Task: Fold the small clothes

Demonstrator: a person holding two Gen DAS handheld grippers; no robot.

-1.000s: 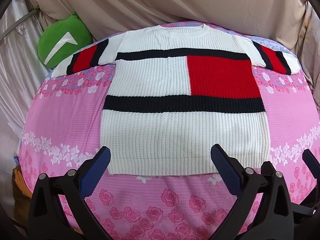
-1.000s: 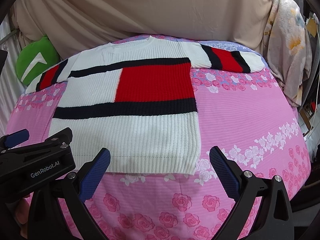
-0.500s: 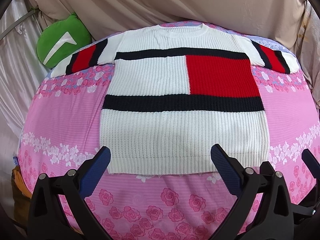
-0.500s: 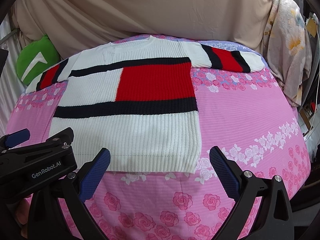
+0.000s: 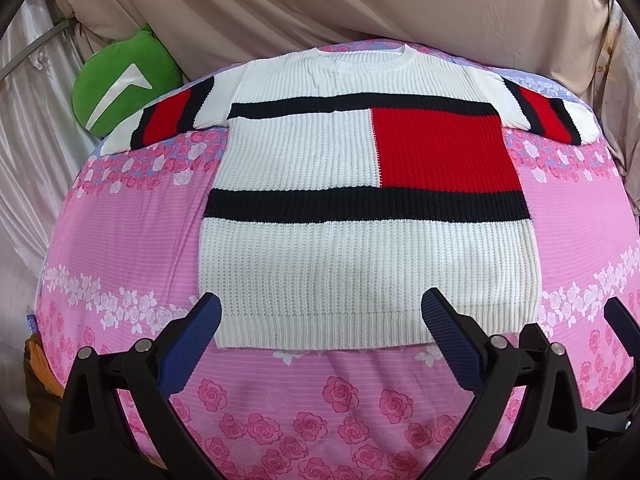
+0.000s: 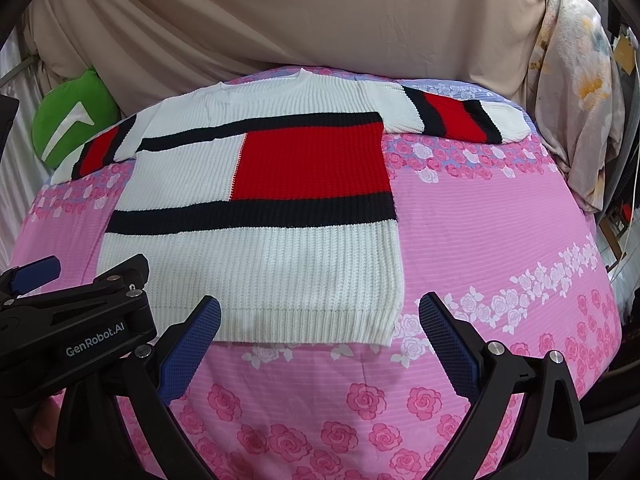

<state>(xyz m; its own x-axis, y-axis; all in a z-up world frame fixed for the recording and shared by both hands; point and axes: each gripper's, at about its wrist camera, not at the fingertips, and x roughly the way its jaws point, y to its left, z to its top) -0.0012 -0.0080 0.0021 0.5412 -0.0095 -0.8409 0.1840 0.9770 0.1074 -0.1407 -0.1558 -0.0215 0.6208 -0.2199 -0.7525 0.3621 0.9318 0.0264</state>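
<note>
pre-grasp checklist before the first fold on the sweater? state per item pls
1. Sweater lies flat, front up: ok.
2. Both sleeves spread out sideways, unfolded: ok.
3. Left gripper open, empty, near the hem: ok.
4. Right gripper open, empty, near the hem's right corner: ok.
5. Nothing lying on the sweater; green cushion sits beyond the left sleeve: ok.
6. Fingertip height above the pink bedsheet: cannot tell.

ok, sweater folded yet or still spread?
Spread. The sweater lies flat on the pink bedsheet, both sleeves out sideways, hem unturned; no folds visible.
</note>
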